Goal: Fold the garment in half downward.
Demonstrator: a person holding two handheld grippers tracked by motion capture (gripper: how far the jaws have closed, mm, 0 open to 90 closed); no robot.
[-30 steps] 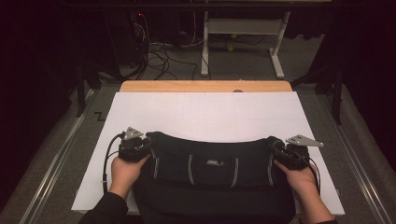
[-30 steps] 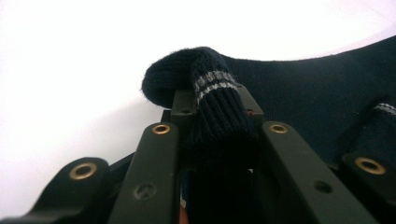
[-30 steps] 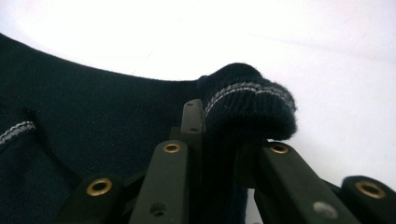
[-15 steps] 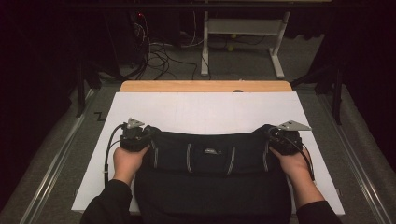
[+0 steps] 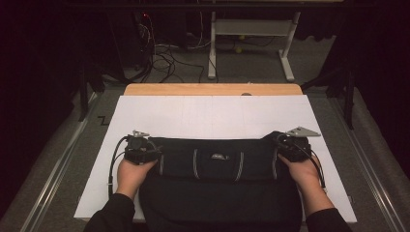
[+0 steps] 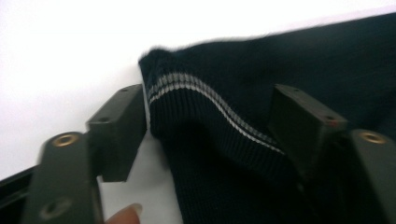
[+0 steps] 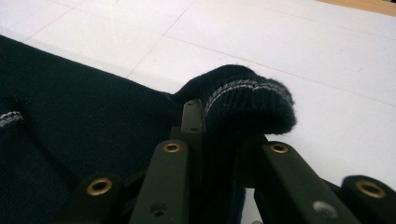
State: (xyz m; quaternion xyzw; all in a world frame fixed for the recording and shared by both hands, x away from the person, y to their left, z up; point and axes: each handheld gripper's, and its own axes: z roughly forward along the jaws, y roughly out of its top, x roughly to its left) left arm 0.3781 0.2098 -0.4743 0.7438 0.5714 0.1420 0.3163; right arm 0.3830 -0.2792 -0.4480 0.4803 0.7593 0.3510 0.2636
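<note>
- Two grippers work one dark knit garment with pale stripes, spread over the near part of the white sheet.
- At the garment's left corner, the left gripper has its jaws spread apart, the striped ribbed edge lying between them, unpinched.
- At the other corner, the right gripper has its jaws closed together on a fold of ribbed cuff, which bulges just past the tips.

Sweater spread flat on the sheet covering the tabletop, at the near edge, between the two hands. Left gripper at its left far corner, right gripper at its right far corner. Beyond the tabletop, cables and a stand on the floor.
</note>
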